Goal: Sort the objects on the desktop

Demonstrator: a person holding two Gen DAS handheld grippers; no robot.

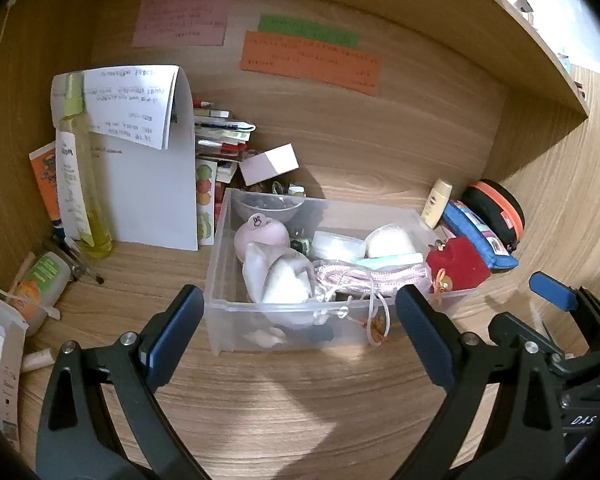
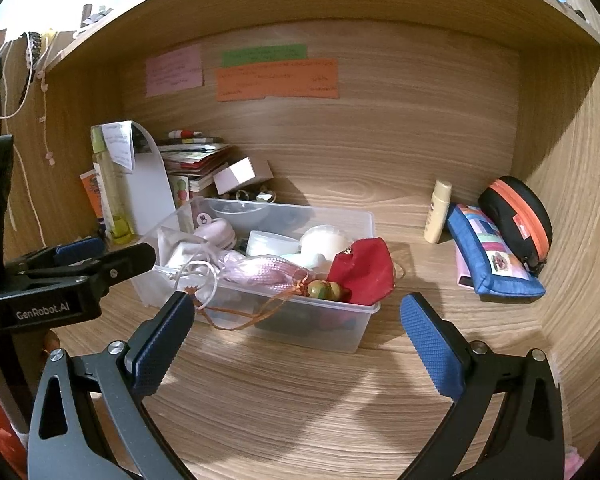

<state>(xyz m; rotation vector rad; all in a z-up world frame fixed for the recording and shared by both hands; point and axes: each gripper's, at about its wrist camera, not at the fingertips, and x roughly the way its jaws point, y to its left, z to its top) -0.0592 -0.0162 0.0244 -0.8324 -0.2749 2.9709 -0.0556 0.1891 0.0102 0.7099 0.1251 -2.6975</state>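
A clear plastic bin [image 1: 260,320] [image 2: 340,332] stands mid-desk, packed with a pink mesh pouch [image 1: 380,278] [image 2: 268,270], a red pouch [image 1: 458,262] [image 2: 364,270], white pouches and a pink round case [image 1: 262,234]. My left gripper [image 1: 300,312] is open just before the bin's front wall, nothing between its fingers. My right gripper [image 2: 296,312] is open too, facing the bin's right corner, empty. The left gripper [image 2: 84,256] also shows at the left of the right wrist view. The right gripper's fingertip [image 1: 552,290] shows at the right of the left wrist view.
A blue pouch [image 2: 496,260], a black case with orange zip [image 2: 520,216] and a cream tube [image 2: 438,212] stand at the right wall. A yellow bottle [image 1: 80,168], white folded sheets [image 1: 148,160], stacked books [image 1: 220,136] and a white box [image 1: 270,164] crowd the back left. Bottles and cartons lie at the left.
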